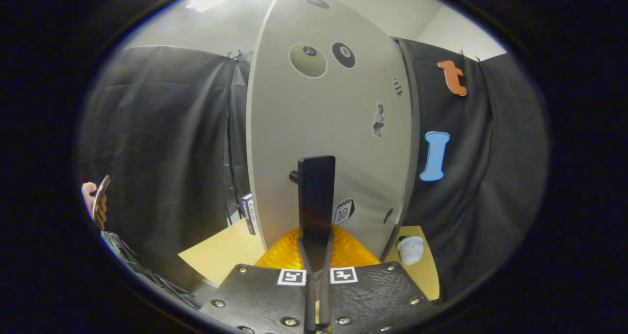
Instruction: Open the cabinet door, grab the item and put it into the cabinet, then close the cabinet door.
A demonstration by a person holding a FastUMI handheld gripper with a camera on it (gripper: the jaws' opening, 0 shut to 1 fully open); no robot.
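Gripper [316, 255] at the bottom centre of the frame has its fingers pressed together around the dark upright handle [316, 196] of the cabinet door [324, 128]. The pale grey door, dotted with stickers, rises through the middle of the picture, edge-on to the left. An orange mat [351, 253] lies on the table [221, 253] under the fingers. A small white item [411, 249] sits at lower right, beside the door's foot. A hand [93, 201] holds something at far left.
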